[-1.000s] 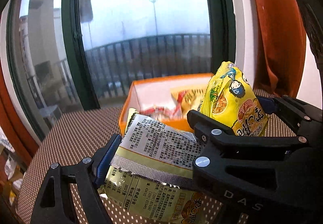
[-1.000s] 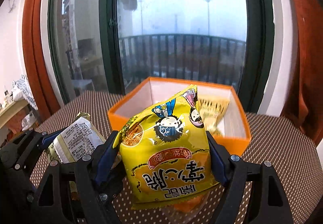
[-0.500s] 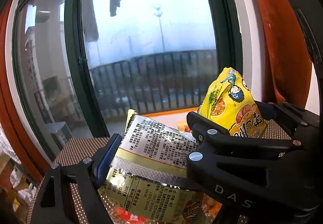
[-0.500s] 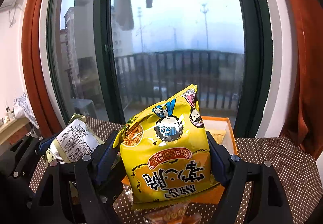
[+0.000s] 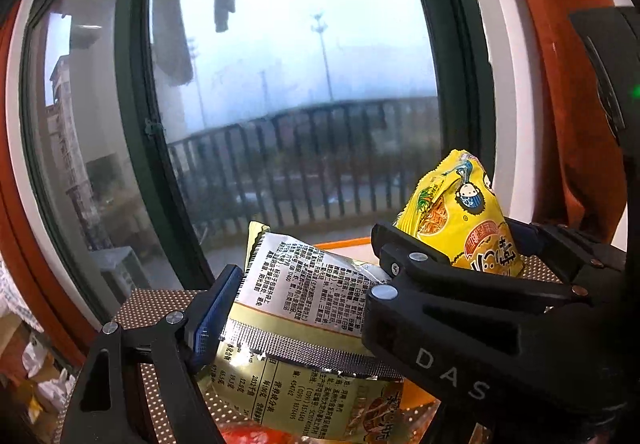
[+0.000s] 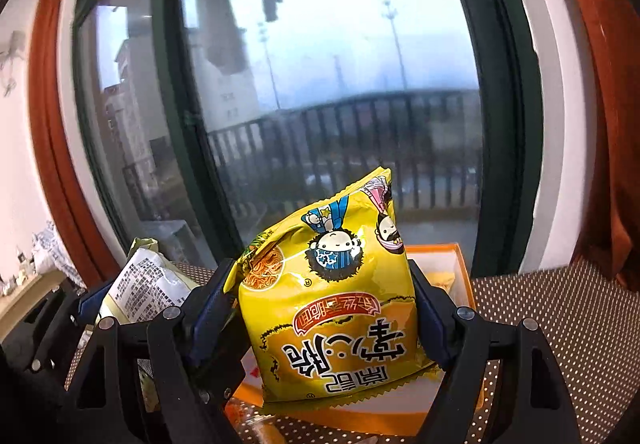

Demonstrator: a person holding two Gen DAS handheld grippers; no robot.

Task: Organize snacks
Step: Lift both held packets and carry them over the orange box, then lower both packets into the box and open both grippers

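My left gripper (image 5: 296, 308) is shut on a snack packet with a silver printed back (image 5: 304, 308), held above the orange box (image 5: 344, 244). My right gripper (image 6: 320, 308) is shut on a yellow cartoon noodle-snack bag (image 6: 332, 308), held upside down over the same orange box (image 6: 460, 268). Each gripper shows in the other's view: the yellow bag (image 5: 460, 220) at the right of the left wrist view, the silver-backed packet (image 6: 140, 288) at the left of the right wrist view. More snack packets lie in the box, mostly hidden.
The box stands on a brown dotted tabletop (image 6: 560, 308) against a tall window with dark green frames (image 5: 136, 148). A rust-orange curtain (image 5: 560, 84) hangs at the right. Cluttered items lie low at the far left (image 5: 32, 364).
Both grippers have tilted upward and moved forward over the box with their packets still held. The box has slid low in both views and the window now fills most of them.
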